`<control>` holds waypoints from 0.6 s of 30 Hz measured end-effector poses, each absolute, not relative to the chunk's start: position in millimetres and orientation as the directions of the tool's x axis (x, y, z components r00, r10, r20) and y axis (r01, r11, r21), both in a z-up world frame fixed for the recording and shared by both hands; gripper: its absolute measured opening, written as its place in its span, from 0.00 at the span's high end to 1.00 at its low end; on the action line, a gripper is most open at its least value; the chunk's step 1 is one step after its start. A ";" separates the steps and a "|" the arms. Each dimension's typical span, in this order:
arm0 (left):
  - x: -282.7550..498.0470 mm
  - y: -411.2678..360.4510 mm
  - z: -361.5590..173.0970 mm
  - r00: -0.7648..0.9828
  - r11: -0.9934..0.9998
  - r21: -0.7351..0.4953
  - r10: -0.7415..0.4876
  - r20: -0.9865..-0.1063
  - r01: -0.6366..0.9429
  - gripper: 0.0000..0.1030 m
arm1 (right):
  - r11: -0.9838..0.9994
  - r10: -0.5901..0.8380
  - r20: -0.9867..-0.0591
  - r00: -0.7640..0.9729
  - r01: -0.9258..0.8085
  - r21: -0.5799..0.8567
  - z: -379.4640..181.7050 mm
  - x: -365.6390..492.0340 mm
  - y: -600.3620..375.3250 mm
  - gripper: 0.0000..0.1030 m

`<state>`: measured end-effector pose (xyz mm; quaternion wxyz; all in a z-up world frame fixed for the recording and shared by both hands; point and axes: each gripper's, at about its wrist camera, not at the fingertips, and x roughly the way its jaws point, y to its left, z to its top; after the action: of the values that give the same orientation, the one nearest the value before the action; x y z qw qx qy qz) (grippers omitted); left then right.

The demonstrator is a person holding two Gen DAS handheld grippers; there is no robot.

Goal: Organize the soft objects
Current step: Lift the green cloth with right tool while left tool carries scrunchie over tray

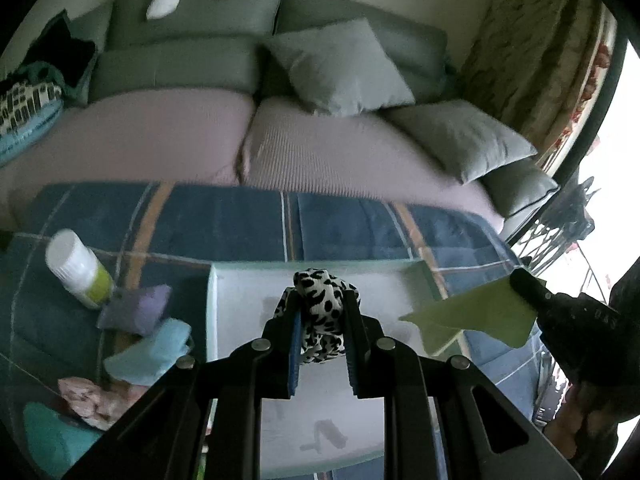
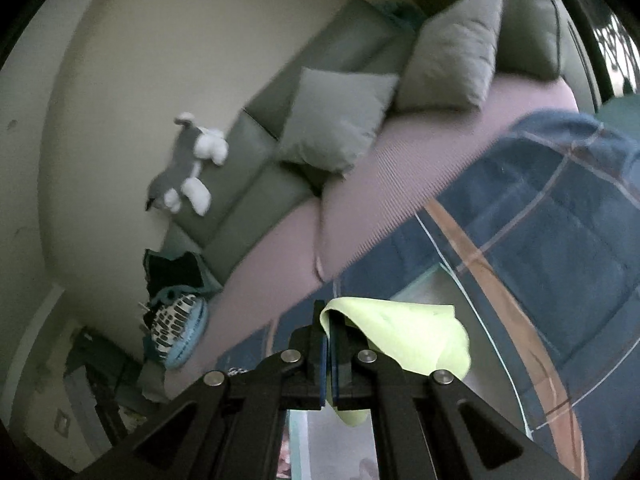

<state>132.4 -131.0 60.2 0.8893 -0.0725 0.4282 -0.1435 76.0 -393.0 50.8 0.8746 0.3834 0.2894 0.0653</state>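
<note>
Midway, seemingly: left gripper clamped on spotted cloth, right gripper on green cloth, over empty tray; four cloths remaining.

Both grippers were matte black. The left gripper had two flat fingers lined with blue pads, carried on angular linkage arms pinned with round silver screws and cut with triangular slots. The right gripper was built alike: blue-edged pads, silver pivot screws, slotted black arms. Seen from the left wrist, its body bore small pale embossed markings, too blurred to read.
</note>
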 end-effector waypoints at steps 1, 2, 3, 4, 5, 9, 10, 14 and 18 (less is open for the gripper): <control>136.2 -131.6 54.2 0.580 0.948 -0.258 -0.318 -0.750 0.186 0.81 | 0.697 0.338 -0.469 0.816 0.118 0.707 44.3 79.0 -394.1 0.99; 140.3 -132.0 47.8 0.566 0.945 -0.271 -0.327 -0.757 0.183 0.81 | 0.696 0.342 -0.484 0.805 0.129 0.706 37.0 84.0 -394.1 0.99; 140.8 -130.9 44.6 0.561 0.943 -0.280 -0.333 -0.758 0.181 0.81 | 0.695 0.346 -0.492 0.799 0.134 0.706 32.8 87.1 -393.9 0.99; 143.3 -130.4 39.9 0.556 0.941 -0.288 -0.337 -0.760 0.177 0.81 | 0.694 0.349 -0.500 0.793 0.140 0.706 28.8 89.7 -392.5 0.99; 145.0 -130.1 36.7 0.553 0.941 -0.291 -0.338 -0.762 0.173 0.81 | 0.694 0.351 -0.510 0.785 0.147 0.704 24.0 93.4 -392.2 0.99; 153.5 -126.0 17.9 0.536 0.940 -0.310 -0.335 -0.775 0.140 0.81 | 0.708 0.360 -0.561 0.745 0.174 0.685 5.0 107.7 -385.8 0.99; 155.6 -124.0 12.2 0.528 0.939 -0.320 -0.338 -0.779 0.128 0.81 | 0.713 0.365 -0.577 0.731 0.179 0.678 -0.5 111.3 -384.0 0.99; 162.1 -119.3 -5.2 0.509 0.936 -0.339 -0.339 -0.791 0.097 0.81 | 0.729 0.372 -0.631 0.680 0.206 0.652 -19.0 121.2 -377.9 0.99; 167.2 -117.2 -23.5 0.478 0.941 -0.336 -0.319 -0.819 0.053 0.81 | 0.756 0.348 -0.689 0.636 0.244 0.607 -33.0 127.4 -373.6 0.99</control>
<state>167.2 -117.2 -23.5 0.8492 -0.1331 0.4991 -0.1096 127.4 -373.6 -33.0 0.8349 0.3477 0.4256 0.0312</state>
